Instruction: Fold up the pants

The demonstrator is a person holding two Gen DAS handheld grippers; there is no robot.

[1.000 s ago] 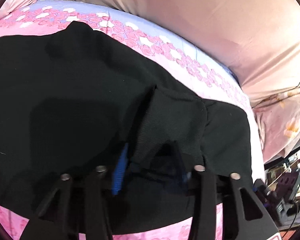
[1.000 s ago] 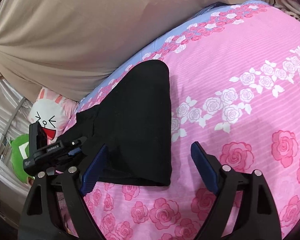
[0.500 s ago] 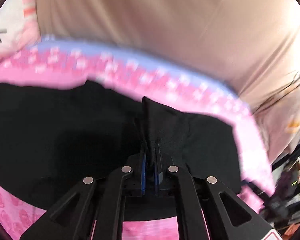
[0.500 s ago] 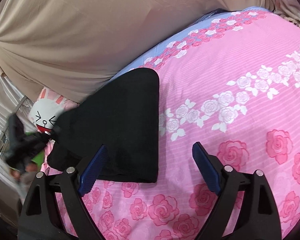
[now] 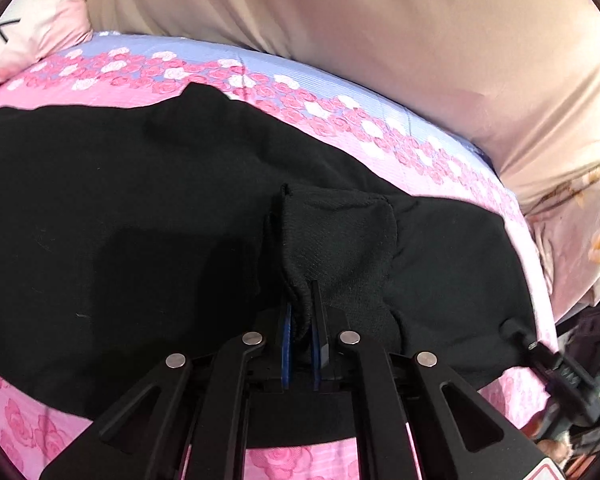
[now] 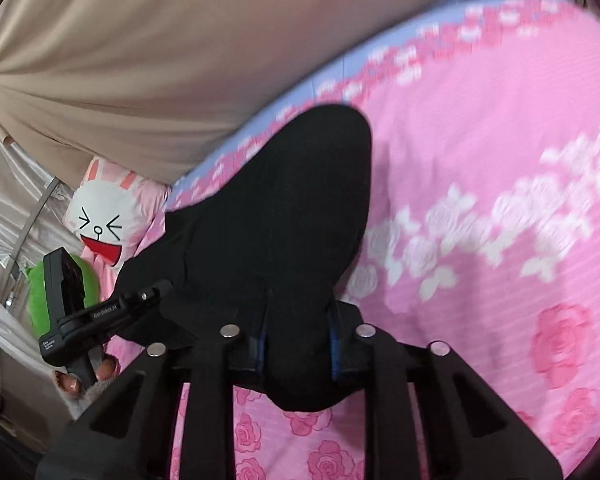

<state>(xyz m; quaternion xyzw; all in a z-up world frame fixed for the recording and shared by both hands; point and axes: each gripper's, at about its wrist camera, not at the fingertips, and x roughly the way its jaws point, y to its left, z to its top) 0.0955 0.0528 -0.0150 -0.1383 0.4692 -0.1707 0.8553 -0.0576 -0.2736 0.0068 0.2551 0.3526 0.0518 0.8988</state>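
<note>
The black pants [image 5: 140, 220] on the pink bedsheet [image 6: 480, 160] are clamped by the left gripper [image 5: 300, 312], while the right gripper [image 6: 296, 340] is being closed onto a thick fold.

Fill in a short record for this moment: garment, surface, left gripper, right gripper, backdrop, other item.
garment: black pants, spread flat
surface: pink rose bedsheet
left gripper: jaws pinching a raised fold of pants
right gripper: jaws closing, bunched pants between them
backdrop: beige curtain
other item: rabbit pillow at the bed's edge

Small white lettering on the left tongs' [image 6: 156, 292] arm is too blurred to read.
</note>
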